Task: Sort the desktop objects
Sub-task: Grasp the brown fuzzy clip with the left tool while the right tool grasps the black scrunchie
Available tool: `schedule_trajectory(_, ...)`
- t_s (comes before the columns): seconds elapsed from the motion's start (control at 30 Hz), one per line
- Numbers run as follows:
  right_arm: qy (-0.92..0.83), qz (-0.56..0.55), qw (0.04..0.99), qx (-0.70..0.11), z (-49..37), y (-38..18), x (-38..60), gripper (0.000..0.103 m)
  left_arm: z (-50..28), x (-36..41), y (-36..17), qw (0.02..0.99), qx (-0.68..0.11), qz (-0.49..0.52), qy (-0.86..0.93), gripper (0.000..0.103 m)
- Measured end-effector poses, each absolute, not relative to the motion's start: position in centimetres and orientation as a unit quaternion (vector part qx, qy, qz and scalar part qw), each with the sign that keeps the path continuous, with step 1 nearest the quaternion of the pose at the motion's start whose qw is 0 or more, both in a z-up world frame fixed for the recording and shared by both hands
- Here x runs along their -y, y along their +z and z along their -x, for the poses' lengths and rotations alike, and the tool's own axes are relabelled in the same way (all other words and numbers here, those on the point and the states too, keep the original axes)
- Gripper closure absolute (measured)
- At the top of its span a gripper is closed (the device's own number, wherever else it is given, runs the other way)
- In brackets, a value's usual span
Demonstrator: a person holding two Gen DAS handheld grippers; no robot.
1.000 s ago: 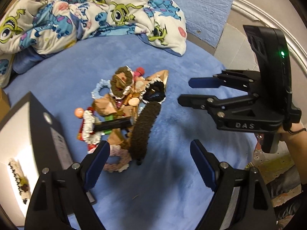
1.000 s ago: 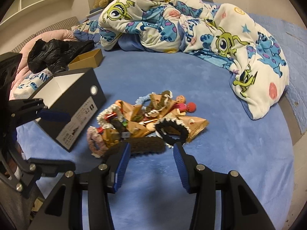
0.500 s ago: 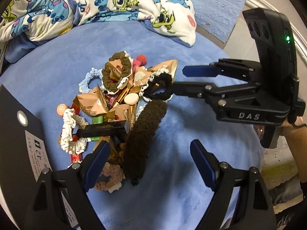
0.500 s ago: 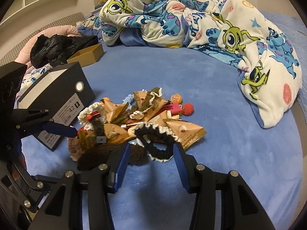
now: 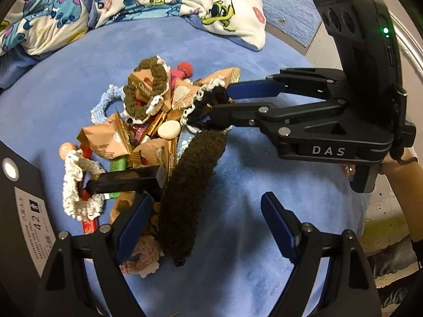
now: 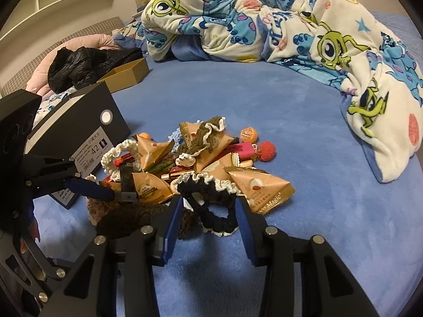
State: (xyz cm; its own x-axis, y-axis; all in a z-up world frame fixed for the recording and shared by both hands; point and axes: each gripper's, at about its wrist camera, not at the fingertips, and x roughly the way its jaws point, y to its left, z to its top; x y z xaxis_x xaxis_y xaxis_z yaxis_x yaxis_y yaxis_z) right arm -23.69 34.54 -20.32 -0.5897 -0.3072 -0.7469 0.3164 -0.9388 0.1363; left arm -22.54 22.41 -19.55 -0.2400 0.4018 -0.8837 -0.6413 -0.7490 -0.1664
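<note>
Right gripper point(image 6: 208, 211), jaws apart, straddles the black crocheted scrunchie with white trim point(image 6: 211, 200) at lower centre. The long dark-brown fuzzy headband point(image 5: 190, 192) runs from lower centre up toward the right. Left gripper point(image 5: 206, 224) hangs wide open over it.

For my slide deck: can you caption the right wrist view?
Open right gripper straddling a black scrunchie at the edge of a snack-and-scrunchie pile on a blue bed.

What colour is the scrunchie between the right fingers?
Black scrunchie with white lace trim; right wrist view shows it best.
</note>
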Motion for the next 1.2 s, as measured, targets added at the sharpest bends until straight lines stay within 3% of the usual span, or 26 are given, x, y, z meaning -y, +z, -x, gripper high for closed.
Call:
schedule_trajectory(0.07,-0.891,-0.418,0.178,-0.009,23.9,-20.5,-34.4,0.068,22.6,-22.5,-19.6,0.333,-0.118,0.515,0.781,0.019)
schedule_trajectory(0.17,-0.89,-0.419,0.18,-0.015,24.2,-20.7,-34.5,0.069,22.9,-22.8,-19.8,0.332,-0.121,0.513,0.782,0.022)
schedule_trajectory(0.33,-0.891,-0.418,0.177,-0.015,24.8,-20.9,-34.8,0.069,23.2,-22.9,-20.2,0.323,-0.137,0.511,0.785,0.035)
schedule_trajectory(0.37,-0.89,-0.419,0.177,-0.016,24.9,-21.0,-34.7,0.075,23.3,-22.9,-20.2,0.322,-0.137,0.512,0.785,0.036)
schedule_trajectory(0.53,-0.886,-0.425,0.184,-0.022,25.0,-21.5,-34.3,0.083,24.2,-22.4,-21.1,0.304,-0.131,0.529,0.781,0.053)
schedule_trajectory(0.63,-0.887,-0.424,0.184,-0.017,24.9,-21.5,-34.4,0.088,24.5,-21.7,-21.1,0.306,-0.106,0.534,0.781,0.055)
schedule_trajectory(1.2,-0.888,-0.42,0.184,-0.003,23.5,-21.2,-34.7,0.089,23.3,-21.6,-20.0,0.312,-0.105,0.53,0.782,0.067)
